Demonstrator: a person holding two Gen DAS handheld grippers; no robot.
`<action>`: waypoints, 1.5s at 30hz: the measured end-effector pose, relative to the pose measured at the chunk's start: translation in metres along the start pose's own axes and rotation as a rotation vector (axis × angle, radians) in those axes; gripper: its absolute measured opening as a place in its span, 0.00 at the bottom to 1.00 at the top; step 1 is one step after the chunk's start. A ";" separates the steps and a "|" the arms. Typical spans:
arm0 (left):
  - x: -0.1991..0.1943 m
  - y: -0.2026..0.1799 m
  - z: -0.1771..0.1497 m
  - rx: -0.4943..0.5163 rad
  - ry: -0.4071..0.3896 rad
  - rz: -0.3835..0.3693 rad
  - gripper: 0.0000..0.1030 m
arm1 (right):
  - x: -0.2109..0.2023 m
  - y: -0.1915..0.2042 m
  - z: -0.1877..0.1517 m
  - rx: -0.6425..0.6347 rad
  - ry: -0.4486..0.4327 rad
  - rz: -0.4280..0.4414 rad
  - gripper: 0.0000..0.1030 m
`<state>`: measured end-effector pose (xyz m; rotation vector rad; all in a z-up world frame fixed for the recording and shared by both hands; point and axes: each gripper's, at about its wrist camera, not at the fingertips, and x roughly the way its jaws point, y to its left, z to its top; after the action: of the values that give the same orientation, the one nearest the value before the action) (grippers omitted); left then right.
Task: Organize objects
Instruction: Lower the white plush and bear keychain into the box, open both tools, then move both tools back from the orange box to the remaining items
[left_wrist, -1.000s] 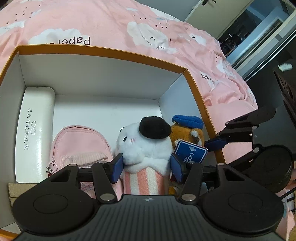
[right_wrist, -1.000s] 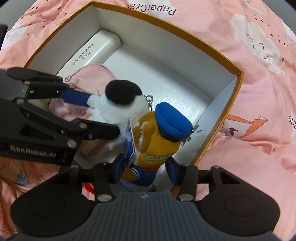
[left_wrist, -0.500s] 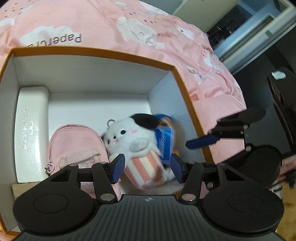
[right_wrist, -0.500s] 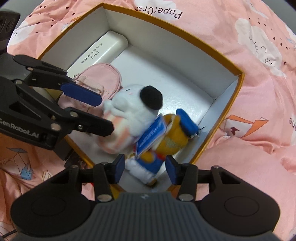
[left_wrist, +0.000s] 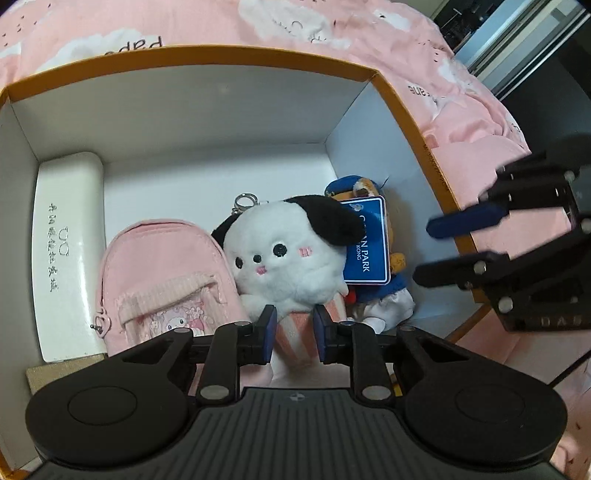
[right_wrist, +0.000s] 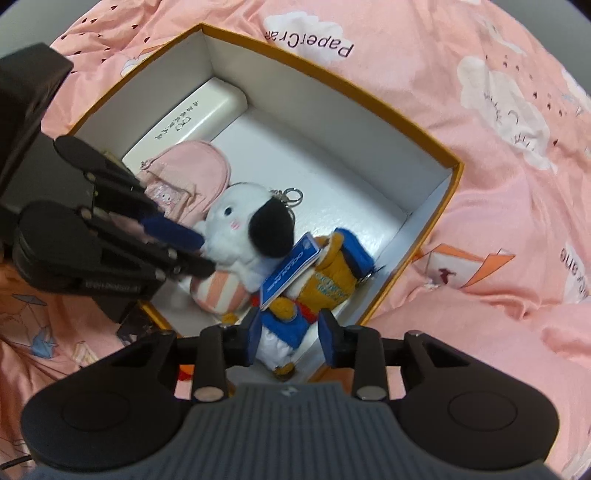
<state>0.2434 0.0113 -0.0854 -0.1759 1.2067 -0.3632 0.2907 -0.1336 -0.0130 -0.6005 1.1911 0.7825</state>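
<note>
White dog plush (left_wrist: 291, 258) with black ear and striped base lying in the box (left_wrist: 413, 122) between pink pouch (left_wrist: 162, 280) and orange plush (right_wrist: 328, 280), my left gripper (left_wrist: 291, 334) narrowly clamped on its base, my right gripper (right_wrist: 290, 338) parted around the orange plush's feet, gripping nothing.
</note>
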 end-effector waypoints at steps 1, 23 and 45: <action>-0.002 -0.001 0.000 0.011 -0.005 0.004 0.25 | 0.000 -0.001 0.001 -0.003 -0.006 -0.005 0.36; -0.007 0.012 0.033 0.002 -0.146 -0.004 0.25 | 0.045 -0.020 0.038 -0.011 -0.088 -0.079 0.20; -0.028 -0.010 0.006 0.024 -0.317 0.074 0.25 | 0.035 -0.002 0.014 -0.036 -0.182 -0.171 0.38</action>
<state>0.2385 0.0121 -0.0552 -0.1609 0.8931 -0.2726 0.3067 -0.1163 -0.0431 -0.6383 0.9475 0.6990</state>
